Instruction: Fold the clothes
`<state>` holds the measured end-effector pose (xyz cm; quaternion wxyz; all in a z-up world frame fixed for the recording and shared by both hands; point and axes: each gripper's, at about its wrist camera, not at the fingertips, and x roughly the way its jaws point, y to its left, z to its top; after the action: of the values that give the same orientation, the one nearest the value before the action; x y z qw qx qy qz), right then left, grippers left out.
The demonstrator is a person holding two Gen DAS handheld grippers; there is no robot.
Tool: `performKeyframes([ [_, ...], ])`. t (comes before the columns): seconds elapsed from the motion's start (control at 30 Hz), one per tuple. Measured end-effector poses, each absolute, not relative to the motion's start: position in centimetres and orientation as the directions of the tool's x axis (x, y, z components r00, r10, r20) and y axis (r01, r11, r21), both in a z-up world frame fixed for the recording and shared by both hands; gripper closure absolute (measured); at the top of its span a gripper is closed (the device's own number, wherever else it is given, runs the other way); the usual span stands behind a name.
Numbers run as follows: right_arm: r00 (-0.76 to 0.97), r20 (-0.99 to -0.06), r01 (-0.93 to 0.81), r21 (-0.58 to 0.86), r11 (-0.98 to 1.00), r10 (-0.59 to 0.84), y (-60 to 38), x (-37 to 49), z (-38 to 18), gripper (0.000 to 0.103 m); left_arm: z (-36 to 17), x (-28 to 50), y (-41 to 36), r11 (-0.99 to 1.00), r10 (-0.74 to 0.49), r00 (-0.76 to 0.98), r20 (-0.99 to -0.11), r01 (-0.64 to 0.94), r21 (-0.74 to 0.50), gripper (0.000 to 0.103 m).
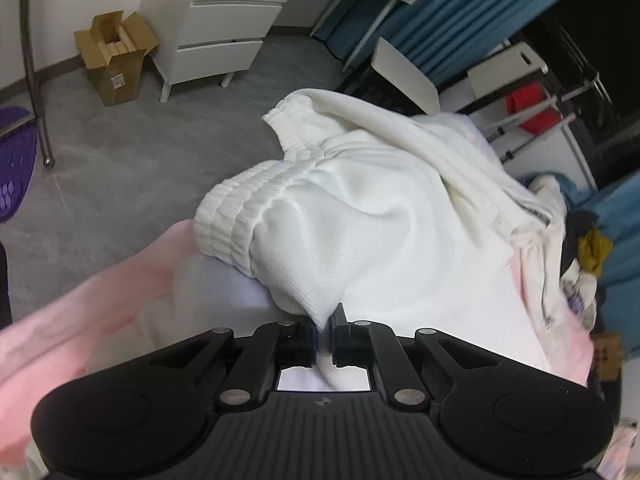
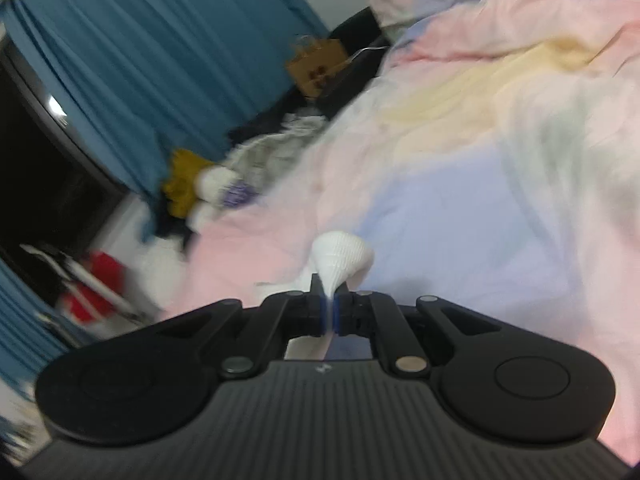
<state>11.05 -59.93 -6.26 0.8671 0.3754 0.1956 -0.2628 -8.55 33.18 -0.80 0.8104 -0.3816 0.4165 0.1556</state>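
A white knit garment (image 1: 360, 200) with ribbed cuffs or hem lies bunched over the bed in the left wrist view. My left gripper (image 1: 323, 326) is shut on a fold of its fabric, which runs back between the black fingers. In the right wrist view my right gripper (image 2: 329, 300) is shut on another white ribbed corner of the garment (image 2: 340, 256), which pokes up in a small cone above the fingertips. The pastel pink, blue and yellow bedspread (image 2: 460, 184) stretches beyond it. This view is blurred by motion.
A heap of other clothes (image 2: 224, 188) sits at the bed's far edge by the blue curtain (image 2: 152, 60). On the grey floor stand a white drawer unit (image 1: 224, 36), an open cardboard box (image 1: 116, 60) and a rack with a red item (image 1: 528, 108).
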Motion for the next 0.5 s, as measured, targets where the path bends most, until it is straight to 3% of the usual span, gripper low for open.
performKeyframes([
  [0.1,0.682,-0.686,0.696,0.501,0.515,-0.253,-60.8,12.1,-10.5,0.097,-1.5,-7.4,32.9,0.708,-0.066,0.597,-0.800,-0.537,-0.459,0.094],
  [0.17,0.650,-0.723,0.711,0.472,0.521,-0.234,-60.9,12.7,-12.6,0.096,-1.4,-7.2,32.6,0.731,-0.058,0.600,-0.798,-0.519,-0.444,0.092],
  [0.33,0.693,-0.687,0.688,0.539,0.486,-0.218,-61.2,11.9,-12.1,0.093,-0.8,-6.7,31.7,0.780,-0.033,0.615,-0.788,-0.477,-0.405,0.080],
  [0.5,0.707,-0.668,0.679,0.552,0.483,-0.231,-61.0,11.7,-11.4,0.090,-0.1,-6.3,30.7,0.826,-0.011,0.631,-0.776,-0.431,-0.362,0.052],
])
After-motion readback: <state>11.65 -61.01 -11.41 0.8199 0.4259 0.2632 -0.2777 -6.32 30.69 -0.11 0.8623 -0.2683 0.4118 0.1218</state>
